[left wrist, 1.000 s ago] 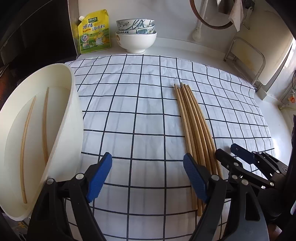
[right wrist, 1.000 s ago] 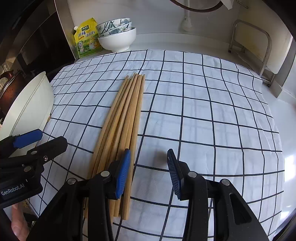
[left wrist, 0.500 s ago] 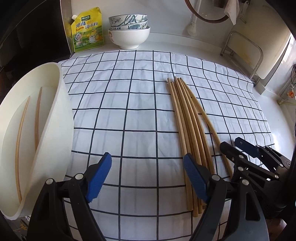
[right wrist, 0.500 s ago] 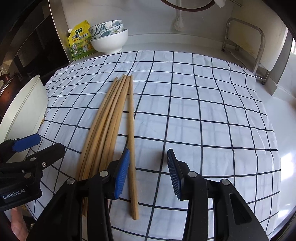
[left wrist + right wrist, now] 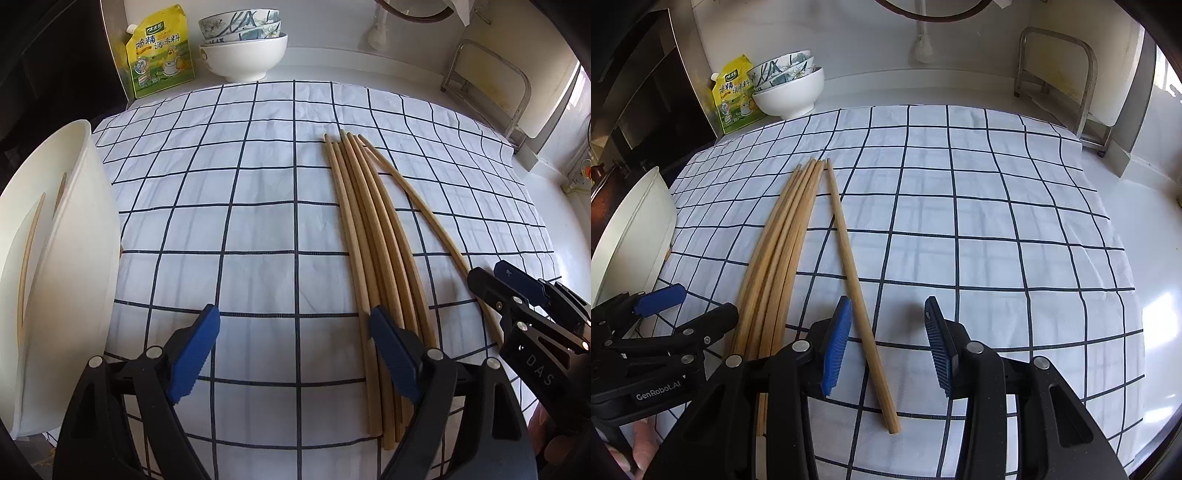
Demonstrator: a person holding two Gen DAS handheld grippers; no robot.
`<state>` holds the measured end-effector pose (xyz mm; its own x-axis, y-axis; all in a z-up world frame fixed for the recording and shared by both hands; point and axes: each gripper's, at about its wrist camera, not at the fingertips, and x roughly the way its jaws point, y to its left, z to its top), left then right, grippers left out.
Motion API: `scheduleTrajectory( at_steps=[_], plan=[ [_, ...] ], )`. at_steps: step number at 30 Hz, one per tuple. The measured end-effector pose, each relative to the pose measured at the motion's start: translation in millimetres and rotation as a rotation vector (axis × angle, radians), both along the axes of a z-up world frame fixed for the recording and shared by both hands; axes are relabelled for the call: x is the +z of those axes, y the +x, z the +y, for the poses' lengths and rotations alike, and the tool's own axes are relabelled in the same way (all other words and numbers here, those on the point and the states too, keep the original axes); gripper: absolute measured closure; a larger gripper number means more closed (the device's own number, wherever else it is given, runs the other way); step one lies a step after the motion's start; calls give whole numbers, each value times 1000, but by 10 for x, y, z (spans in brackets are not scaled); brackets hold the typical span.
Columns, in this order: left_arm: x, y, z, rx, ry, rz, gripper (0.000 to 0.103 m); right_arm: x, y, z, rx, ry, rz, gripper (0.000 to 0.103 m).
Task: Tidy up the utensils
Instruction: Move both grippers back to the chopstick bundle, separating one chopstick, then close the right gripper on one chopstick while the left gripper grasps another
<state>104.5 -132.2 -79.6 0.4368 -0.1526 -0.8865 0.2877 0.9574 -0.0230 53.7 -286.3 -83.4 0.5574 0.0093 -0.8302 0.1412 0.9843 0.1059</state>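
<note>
Several wooden chopsticks (image 5: 373, 236) lie bunched on a white checked cloth (image 5: 236, 206); the bundle also shows in the right wrist view (image 5: 775, 258). One chopstick (image 5: 851, 266) lies split off to the right, also seen in the left wrist view (image 5: 424, 210). My right gripper (image 5: 886, 343) is open, its near end between the jaws close to the left pad. My left gripper (image 5: 291, 354) is open and empty, left of the bundle. A white tub (image 5: 77, 258) at left holds two chopsticks (image 5: 29, 251).
A yellow seasoning pouch (image 5: 159, 51) and stacked bowls (image 5: 243, 48) stand at the back of the counter. A metal rack (image 5: 1067, 81) stands at the back right. The cloth's right edge meets bare white counter (image 5: 1145, 236).
One chopstick has swung away from the bundle to the right at its near end. My right gripper has shifted right, bringing that stick between its jaws. Both grippers stay open.
</note>
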Motion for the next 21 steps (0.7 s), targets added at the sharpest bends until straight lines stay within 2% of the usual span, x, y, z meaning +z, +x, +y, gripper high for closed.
scheduleTrajectory(
  at_steps=[8, 16, 21],
  plan=[
    [-39, 112, -43, 24, 57, 3, 19, 18, 10, 1, 3, 3, -9, 64],
    [-35, 63, 115, 45, 47, 21, 20, 3, 68, 33, 19, -8, -8, 64],
    [-25, 167, 75, 55, 55, 6, 20, -5, 144, 79, 37, -27, -14, 64]
  ],
)
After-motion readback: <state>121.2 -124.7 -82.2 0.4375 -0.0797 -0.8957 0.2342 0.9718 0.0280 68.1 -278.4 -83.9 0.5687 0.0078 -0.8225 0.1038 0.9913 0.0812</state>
